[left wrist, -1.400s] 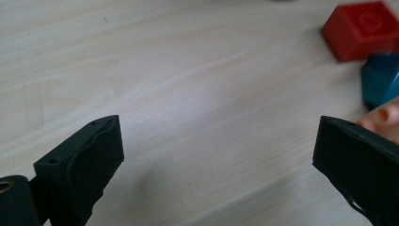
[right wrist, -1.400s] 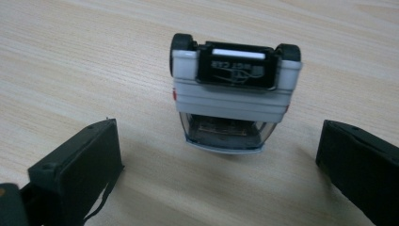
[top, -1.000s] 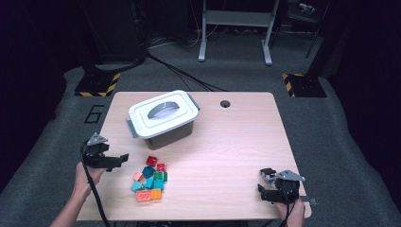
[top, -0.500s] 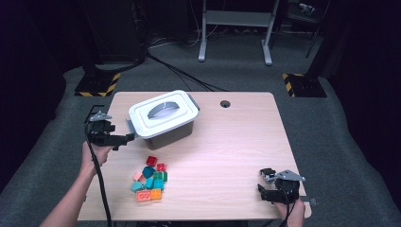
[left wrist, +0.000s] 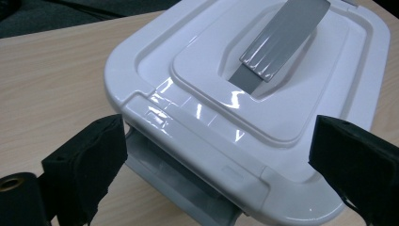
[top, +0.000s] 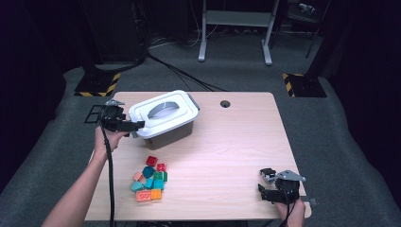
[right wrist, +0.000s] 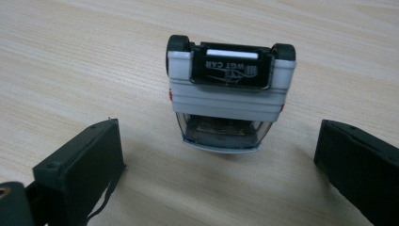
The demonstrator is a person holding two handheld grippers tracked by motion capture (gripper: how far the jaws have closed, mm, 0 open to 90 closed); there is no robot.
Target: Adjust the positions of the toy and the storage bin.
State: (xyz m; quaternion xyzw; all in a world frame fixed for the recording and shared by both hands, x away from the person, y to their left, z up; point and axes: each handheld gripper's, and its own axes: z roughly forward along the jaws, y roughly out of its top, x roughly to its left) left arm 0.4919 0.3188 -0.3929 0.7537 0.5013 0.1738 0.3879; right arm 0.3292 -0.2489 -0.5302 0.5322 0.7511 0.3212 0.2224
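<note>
A: Item one — left tongs point(top: 140, 126)?
B: At the tabletop's point(top: 227, 142) nine o'clock edge, level with the white lid point(top: 163, 112) of the grey storage box point(top: 177, 133). Jaws wide, just been closing a little, nothing clamped; the lid's near corner and latch sit between them, untouched.
A: Item two?
B: Coloured toy bricks point(top: 150, 179) — a loose cluster at seven o'clock, well apart from the box.
A: Item three, right tongs point(top: 261, 185)?
B: At five o'clock, jaws spread, gripping nothing. A small toy car point(right wrist: 229, 92) lies upside down just ahead between them, wheels up.
</note>
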